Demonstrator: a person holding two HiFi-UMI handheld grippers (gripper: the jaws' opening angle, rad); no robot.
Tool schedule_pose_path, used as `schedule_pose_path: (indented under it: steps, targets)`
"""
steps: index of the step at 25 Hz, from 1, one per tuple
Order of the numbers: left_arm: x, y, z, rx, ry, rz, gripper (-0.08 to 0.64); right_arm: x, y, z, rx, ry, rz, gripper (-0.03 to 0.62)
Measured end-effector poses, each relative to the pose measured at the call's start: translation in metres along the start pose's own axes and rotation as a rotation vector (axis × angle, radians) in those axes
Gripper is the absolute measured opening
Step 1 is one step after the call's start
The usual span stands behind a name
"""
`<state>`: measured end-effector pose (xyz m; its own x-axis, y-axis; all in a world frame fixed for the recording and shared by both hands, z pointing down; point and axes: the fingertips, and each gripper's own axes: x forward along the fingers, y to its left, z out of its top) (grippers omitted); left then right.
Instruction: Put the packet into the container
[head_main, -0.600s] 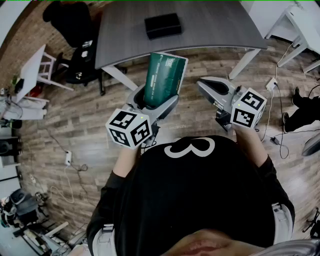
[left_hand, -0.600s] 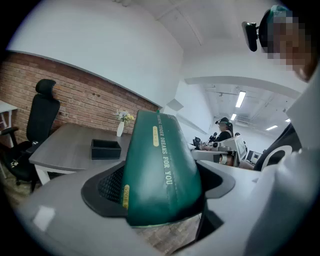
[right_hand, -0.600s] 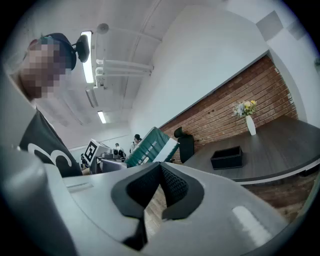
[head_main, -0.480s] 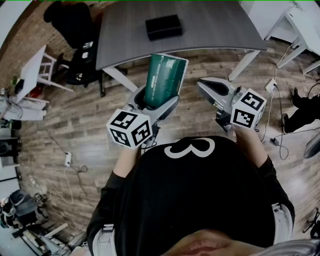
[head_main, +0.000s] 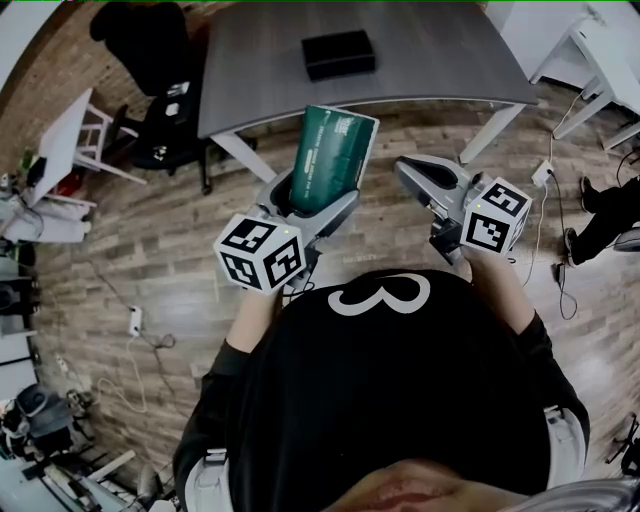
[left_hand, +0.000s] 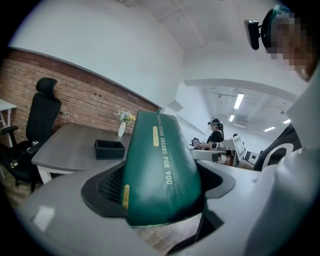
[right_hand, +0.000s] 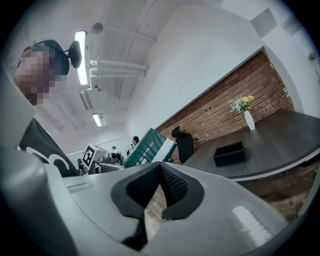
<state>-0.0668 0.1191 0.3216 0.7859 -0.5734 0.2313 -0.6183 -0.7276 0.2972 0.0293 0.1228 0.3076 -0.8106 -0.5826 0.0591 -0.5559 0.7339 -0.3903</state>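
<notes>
black shirt (head_main: 400, 400), white 3 (head_main: 380, 297); grey left claw (head_main: 312, 195), right claw (head_main: 408, 168), black-and-white marker cubes (head_main: 262, 252)

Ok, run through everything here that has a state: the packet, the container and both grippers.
Green packet: gripped in the air, short of the table, not in the container.
Left gripper: jaws closed on the green packet's lower end.
Right gripper: jaws together, nothing between them.
Black container: sitting on the grey table, no packet in it yet.
</notes>
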Motion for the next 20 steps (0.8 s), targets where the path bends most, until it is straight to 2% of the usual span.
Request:
schedule_pose_path:
  steps: [12, 20]
  targets:
    - [-0.038, 0.064, -0.013, -0.031, -0.009, -0.007, 0.443, 0.064, 0.013, -0.029, 0.008, 0.022, -0.017, 0.002]
    - [-0.016, 0.087, -0.008, -0.043, 0.005, 0.001, 0.443, 0.073, -0.015, -0.027, 0.043, 0.019, -0.030, 0.002]
